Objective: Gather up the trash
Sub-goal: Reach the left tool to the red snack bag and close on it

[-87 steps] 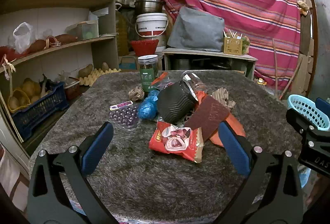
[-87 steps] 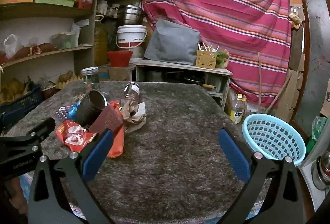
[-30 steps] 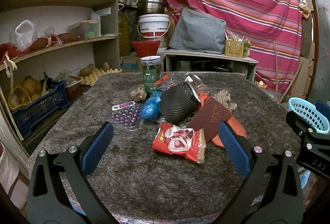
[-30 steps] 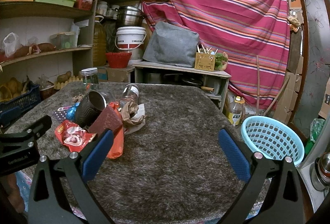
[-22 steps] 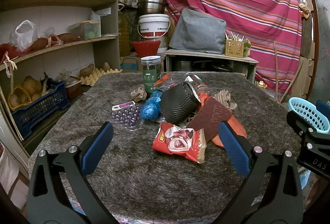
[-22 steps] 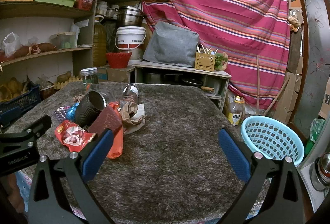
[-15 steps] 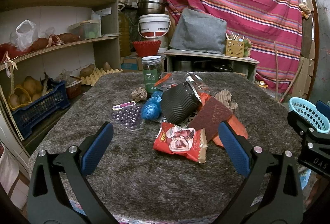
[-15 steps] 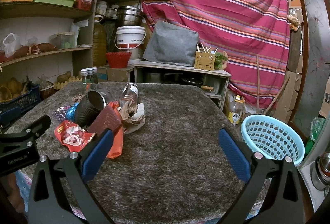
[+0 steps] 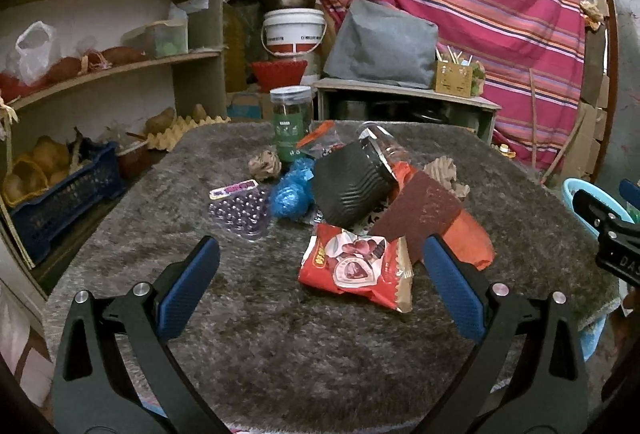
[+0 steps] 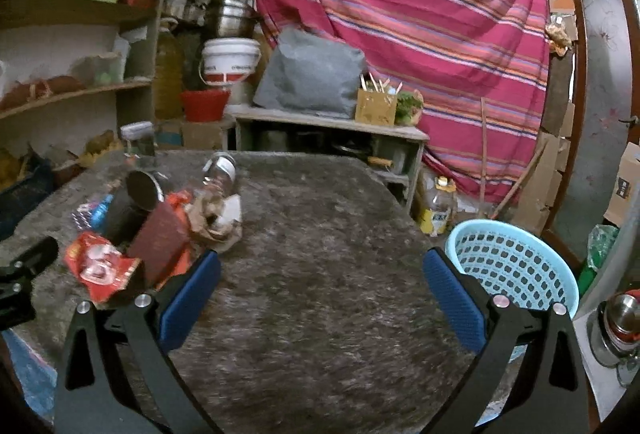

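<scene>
A heap of trash lies on the grey fuzzy table point(image 9: 280, 346): a red snack wrapper point(image 9: 356, 268), a brown wrapper point(image 9: 420, 212), an orange wrapper point(image 9: 468, 238), a black ribbed cup point(image 9: 352, 190) on its side, a blue crumpled bag point(image 9: 290, 192), a blister pack point(image 9: 240, 208) and paper balls point(image 9: 264, 164). My left gripper point(image 9: 318, 268) is open, its blue pads either side of the red wrapper and short of it. In the right wrist view my right gripper point(image 10: 320, 282) is open over bare table, the heap point(image 10: 160, 234) at its left. A light blue basket point(image 10: 512, 266) stands off the table's right edge.
A green-labelled jar point(image 9: 291, 124) stands upright behind the heap and a clear jar point(image 10: 220, 168) lies on its side. Shelves point(image 9: 104, 66) with produce and a blue crate point(image 9: 60, 194) line the left. A low bench point(image 10: 332, 130) and striped cloth point(image 10: 420, 14) are behind.
The right wrist view has swung and blurred: the gripper shifted forward and slightly left toward the heap. The left gripper has barely moved. Both stayed open.
</scene>
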Available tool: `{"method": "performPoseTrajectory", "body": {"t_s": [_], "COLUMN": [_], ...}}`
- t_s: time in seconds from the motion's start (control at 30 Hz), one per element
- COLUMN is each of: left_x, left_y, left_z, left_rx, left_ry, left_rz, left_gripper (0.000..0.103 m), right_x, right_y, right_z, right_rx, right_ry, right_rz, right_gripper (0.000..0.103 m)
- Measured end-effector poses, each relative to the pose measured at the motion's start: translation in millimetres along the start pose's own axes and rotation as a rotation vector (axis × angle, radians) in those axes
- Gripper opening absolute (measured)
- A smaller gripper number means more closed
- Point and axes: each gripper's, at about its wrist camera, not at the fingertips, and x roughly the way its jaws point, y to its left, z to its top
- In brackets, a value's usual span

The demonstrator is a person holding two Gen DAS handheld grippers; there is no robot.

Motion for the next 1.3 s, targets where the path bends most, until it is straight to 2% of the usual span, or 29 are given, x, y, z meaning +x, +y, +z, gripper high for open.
{"method": "performPoseTrajectory", "body": {"t_s": [0.13, 0.3, 0.4, 0.53, 0.77, 0.87, 0.9, 1.07, 1.3], "left_x": [17.9, 40.9, 41.9, 43.6, 72.7, 83.0, 85.5, 86.9, 81.8], "left_y": [-1.8, -9.1, -17.4, -28.9, -30.7, -31.9, -32.0, -29.2, -14.4], "left_z": [-0.4, -3.4, -4.7, -6.9, -18.1, -21.1, -21.9, -19.0, -15.4], "left_rx": [0.01, 0.032, 0.045, 0.085, 0.107, 0.137, 0.146, 0.148, 0.146], "left_ry": [0.025, 0.077, 0.07, 0.064, 0.154, 0.169, 0.171, 0.162, 0.172], "left_rz": [0.005, 0.006, -0.008, -0.03, -0.029, 0.003, 0.012, 0.002, -0.041], "left_gripper": [0.098, 0.098, 0.098, 0.098, 0.098, 0.098, 0.094, 0.088, 0.055], "right_x": [16.0, 34.3, 33.5, 31.2, 41.6, 47.8, 49.8, 59.3, 56.3], "right_y": [-11.1, -13.5, -13.0, -10.1, -14.9, -14.8, -14.8, -9.5, 1.1], "right_z": [-4.8, -8.7, -9.2, -8.0, -9.0, -10.3, -10.7, -13.7, -10.3], "right_rx": [0.044, 0.03, 0.03, -0.007, 0.011, 0.017, 0.02, 0.023, 0.01], "right_ry": [0.005, 0.098, 0.102, 0.081, 0.106, 0.123, 0.128, 0.158, 0.14], "right_rz": [0.011, -0.034, -0.025, -0.078, -0.096, -0.095, -0.09, -0.072, -0.053], "right_gripper": [0.099, 0.099, 0.099, 0.099, 0.099, 0.099, 0.099, 0.099, 0.099]}}
